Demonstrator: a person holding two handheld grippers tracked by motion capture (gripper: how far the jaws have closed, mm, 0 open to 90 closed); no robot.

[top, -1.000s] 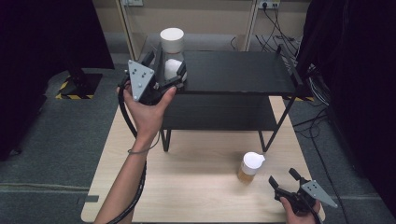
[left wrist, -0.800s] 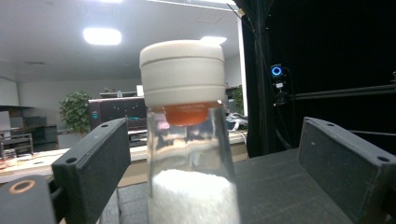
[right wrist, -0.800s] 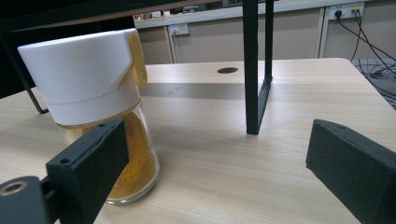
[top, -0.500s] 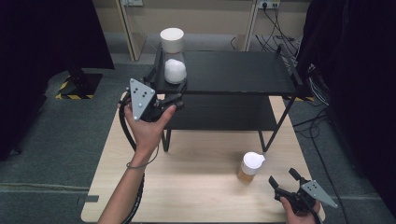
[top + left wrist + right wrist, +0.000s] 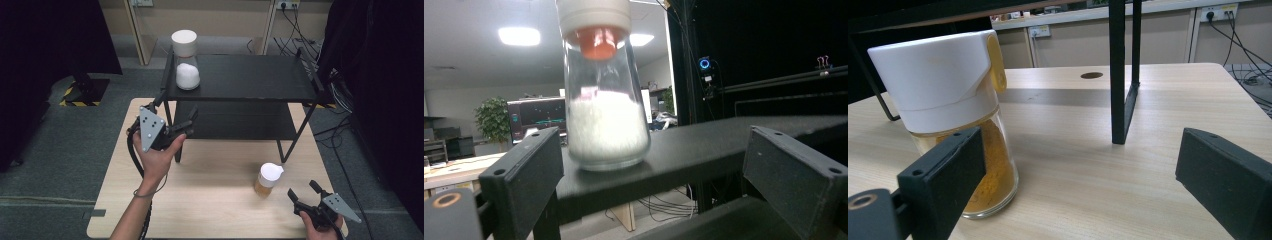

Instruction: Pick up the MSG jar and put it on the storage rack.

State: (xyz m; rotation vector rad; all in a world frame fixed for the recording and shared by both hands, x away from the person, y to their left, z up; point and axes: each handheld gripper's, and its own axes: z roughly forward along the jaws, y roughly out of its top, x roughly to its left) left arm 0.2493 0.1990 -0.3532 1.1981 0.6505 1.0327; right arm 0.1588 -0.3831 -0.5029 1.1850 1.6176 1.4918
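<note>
Both grippers, left [image 5: 176,121] and right [image 5: 306,191], hold jaws wide, gripping nothing.

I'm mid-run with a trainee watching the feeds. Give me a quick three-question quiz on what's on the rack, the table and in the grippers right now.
1. True or false: the left gripper is shut on the jar of white powder.
2. Where does the jar of yellow powder stand?
A. on the top shelf of the black rack
B. on the wooden table, near the right gripper
C. between the right gripper's fingers
3. Fill in: the jar on the top shelf stands at the shelf's ____ end in the high view.

Key
1. False: its fingers are open, and the jar stands apart from them on the shelf.
2. B
3. left
</note>
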